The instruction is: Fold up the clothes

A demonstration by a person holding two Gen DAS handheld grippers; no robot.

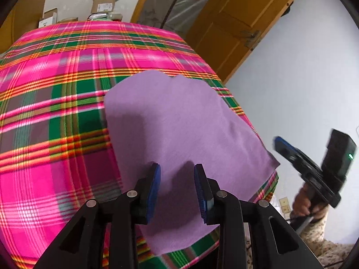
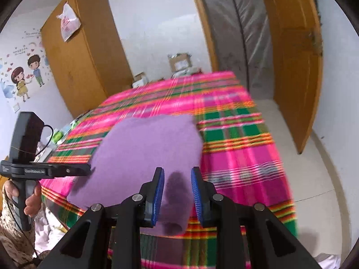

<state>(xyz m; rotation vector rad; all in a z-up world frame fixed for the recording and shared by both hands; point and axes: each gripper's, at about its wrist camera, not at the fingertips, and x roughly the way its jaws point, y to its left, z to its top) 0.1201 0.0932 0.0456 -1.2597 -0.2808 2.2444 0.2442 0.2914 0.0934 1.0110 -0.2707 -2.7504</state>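
While both grippers hang open and empty, the purple cloth [image 1: 179, 139] lies just ahead, nearer the left gripper [image 1: 177, 192] than the right gripper [image 2: 177, 192].

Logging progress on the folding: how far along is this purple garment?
Done: the purple garment lies as a flat, compact rectangle on the plaid blanket. In hand: nothing; the left hand-held gripper and right hand-held gripper hover open above it. Left: any further fold, if wanted.
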